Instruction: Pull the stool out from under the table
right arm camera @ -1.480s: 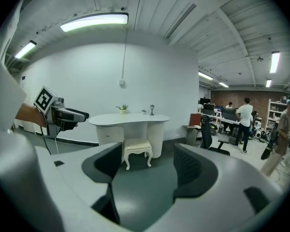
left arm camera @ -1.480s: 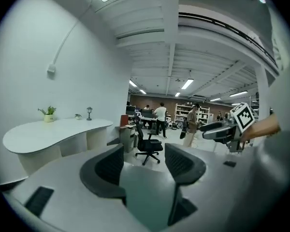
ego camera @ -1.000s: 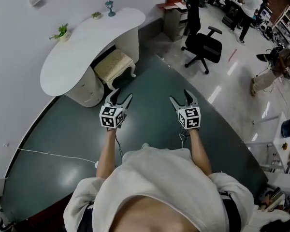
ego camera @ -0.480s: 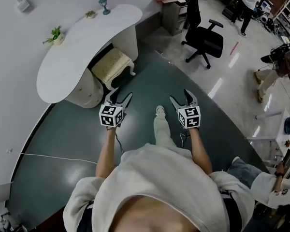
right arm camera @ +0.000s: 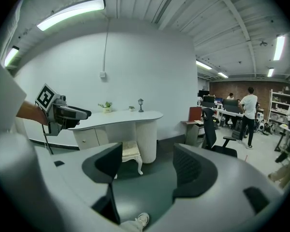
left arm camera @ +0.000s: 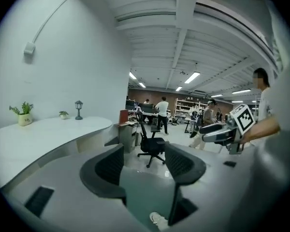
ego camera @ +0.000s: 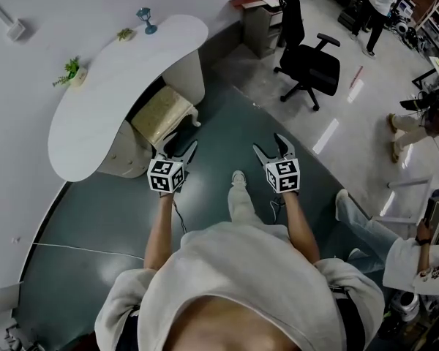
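**Both jaws released, stool tucked under the counter ahead**

The left gripper (left arm camera: 144, 167) has its jaws spread apart with only dark green floor (left arm camera: 140, 187) and the toe of a shoe (left arm camera: 158, 220) showing between them. The right gripper (right arm camera: 144, 172) is likewise released and grips nothing. Its own view frames the stool (right arm camera: 131, 151) in the gap beyond the jaws, well apart from them.

That right gripper view gives the stool side-on: white carved legs that curve outward and a pale cushioned seat. It stands in the knee space of the white counter (right arm camera: 121, 116), between a drawer unit (right arm camera: 87, 138) and a fluted pedestal (right arm camera: 147, 139).

The head view shows only the seat from above, cream and patterned, roughly rectangular. The far part sits under the counter's curved edge and the near end sticks out onto the floor towards the left gripper. Its longer side seems to run along the counter's front, though the seat is close to square and I cannot be sure.

The left gripper view points past the counter's end, to a black office chair (left arm camera: 151, 146) and people further back. A potted plant (ego camera: 72, 72) and a small lamp (ego camera: 144, 17) stand on the counter by the wall.
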The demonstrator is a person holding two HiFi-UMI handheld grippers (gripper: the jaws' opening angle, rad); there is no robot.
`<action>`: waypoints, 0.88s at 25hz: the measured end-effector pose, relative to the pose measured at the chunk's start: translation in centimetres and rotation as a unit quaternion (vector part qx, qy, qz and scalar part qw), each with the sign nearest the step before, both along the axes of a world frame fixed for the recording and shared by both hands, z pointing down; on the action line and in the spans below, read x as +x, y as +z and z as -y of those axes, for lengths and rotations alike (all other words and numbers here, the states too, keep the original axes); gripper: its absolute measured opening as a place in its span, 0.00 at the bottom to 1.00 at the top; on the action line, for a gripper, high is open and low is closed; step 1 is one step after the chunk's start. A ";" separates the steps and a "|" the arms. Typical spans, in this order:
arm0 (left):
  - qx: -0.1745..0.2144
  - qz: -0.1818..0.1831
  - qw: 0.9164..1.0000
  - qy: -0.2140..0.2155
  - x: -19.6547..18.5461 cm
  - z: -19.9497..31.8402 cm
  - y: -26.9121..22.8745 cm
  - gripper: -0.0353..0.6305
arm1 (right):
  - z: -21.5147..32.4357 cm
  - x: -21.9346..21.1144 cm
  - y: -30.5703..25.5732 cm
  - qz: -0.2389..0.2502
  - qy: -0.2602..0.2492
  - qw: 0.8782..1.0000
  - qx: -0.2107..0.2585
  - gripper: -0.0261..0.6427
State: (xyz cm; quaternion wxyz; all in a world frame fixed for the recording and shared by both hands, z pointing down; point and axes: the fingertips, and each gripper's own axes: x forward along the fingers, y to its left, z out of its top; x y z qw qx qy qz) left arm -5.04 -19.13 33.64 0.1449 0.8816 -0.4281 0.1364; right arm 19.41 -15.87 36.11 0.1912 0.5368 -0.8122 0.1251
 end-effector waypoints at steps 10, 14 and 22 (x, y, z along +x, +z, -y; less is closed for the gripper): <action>-0.018 -0.002 1.000 -0.022 4.4 12.2 0.2 0.44 | 13.6 4.4 -0.4 -0.003 -0.024 1.000 -0.011 0.51; -0.026 -0.003 0.999 -0.036 5.0 16.7 0.7 0.44 | 18.8 5.1 -0.2 -0.004 -0.036 0.999 -0.015 0.50; -0.042 0.002 0.995 -0.092 3.6 21.0 1.3 0.44 | 26.1 3.6 0.7 0.000 -0.093 0.995 -0.030 0.50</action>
